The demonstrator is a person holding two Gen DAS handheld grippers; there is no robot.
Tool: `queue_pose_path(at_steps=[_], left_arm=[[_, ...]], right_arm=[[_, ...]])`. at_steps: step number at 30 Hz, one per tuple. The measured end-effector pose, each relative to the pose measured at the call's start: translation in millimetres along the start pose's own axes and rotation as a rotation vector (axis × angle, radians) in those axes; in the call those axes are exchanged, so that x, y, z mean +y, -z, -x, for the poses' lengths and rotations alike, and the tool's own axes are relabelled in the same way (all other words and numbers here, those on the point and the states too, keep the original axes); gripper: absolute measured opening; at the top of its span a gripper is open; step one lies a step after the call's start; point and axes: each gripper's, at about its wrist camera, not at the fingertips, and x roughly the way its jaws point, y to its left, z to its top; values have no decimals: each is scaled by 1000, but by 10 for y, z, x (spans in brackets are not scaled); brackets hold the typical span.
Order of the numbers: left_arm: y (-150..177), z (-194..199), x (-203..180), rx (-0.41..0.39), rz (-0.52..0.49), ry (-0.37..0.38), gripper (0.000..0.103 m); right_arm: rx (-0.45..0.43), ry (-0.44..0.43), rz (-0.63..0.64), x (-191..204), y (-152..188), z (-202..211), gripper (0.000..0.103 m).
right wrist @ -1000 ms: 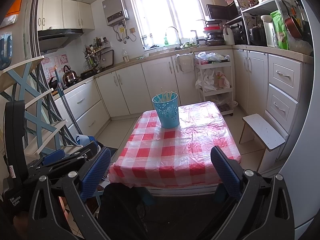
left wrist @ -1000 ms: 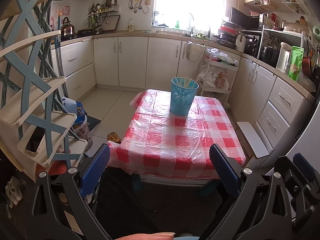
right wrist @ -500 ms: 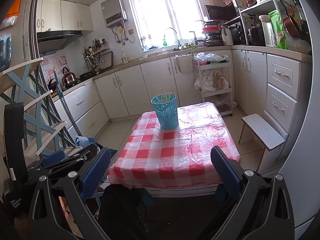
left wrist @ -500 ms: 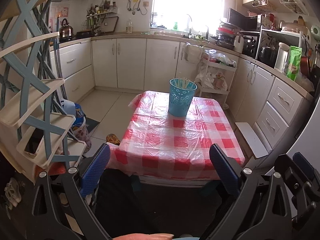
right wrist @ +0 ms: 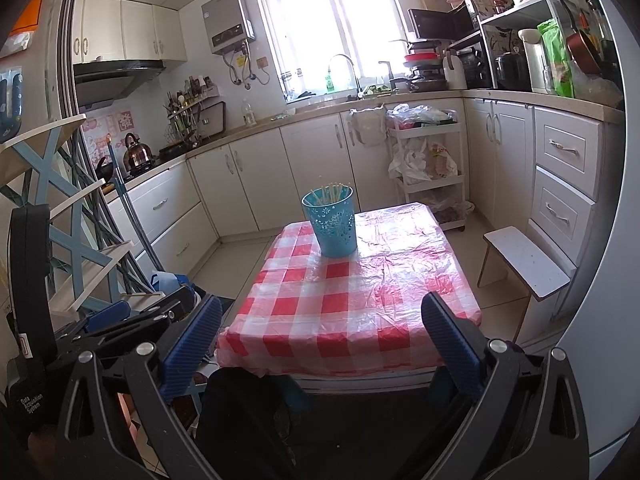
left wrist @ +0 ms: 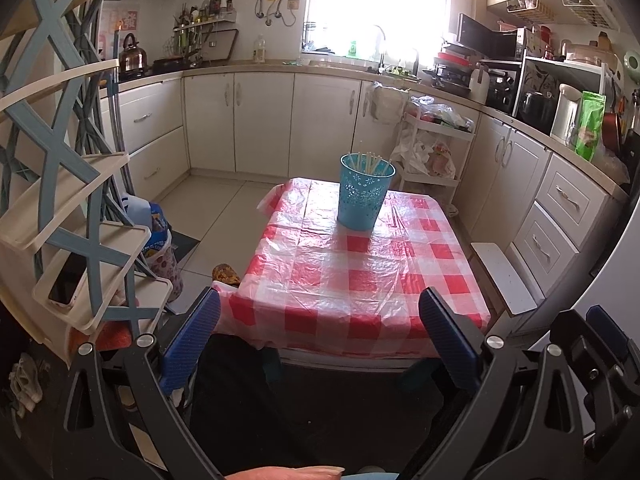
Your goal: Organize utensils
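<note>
While both tools hang short of the table, nothing on it is touched. Far left stands a slatted rack (left wrist: 60,216) with cross braces, a dark phone-like slab lying on one lower shelf. Next, the left gripper (left wrist: 320,340), jaws spread wide and empty, blue pads level with the near table edge; it is held low and level, pointed straight down the table (a fingertip shows at the very bottom of the left view). Centre: the table under a red-checked plastic cloth (left wrist: 360,280), bare except for a blue perforated holder (left wrist: 365,196) at the far end, upright, with pale chopsticks (left wrist: 370,162) standing bunched in it, tips above the rim. Likely they sit there so they can be drawn out singly; how the sorting is meant to go I cannot tell. Right of that, the right gripper (right wrist: 320,346), likewise spread and holding nothing, a little higher and angled in from the right, its partner visible at its left edge. Far right, a small white stool (right wrist: 524,260) by the drawers. Judged stage: approach, no grasp begun.
</note>
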Motion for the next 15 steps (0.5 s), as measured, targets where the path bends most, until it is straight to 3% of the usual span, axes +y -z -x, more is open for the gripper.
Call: queue_pose_path(at_steps=[15], left_arm=[[-1, -12, 15, 2, 2, -2, 95]], right_arm=[[4, 0, 0, 1, -19, -4, 96]])
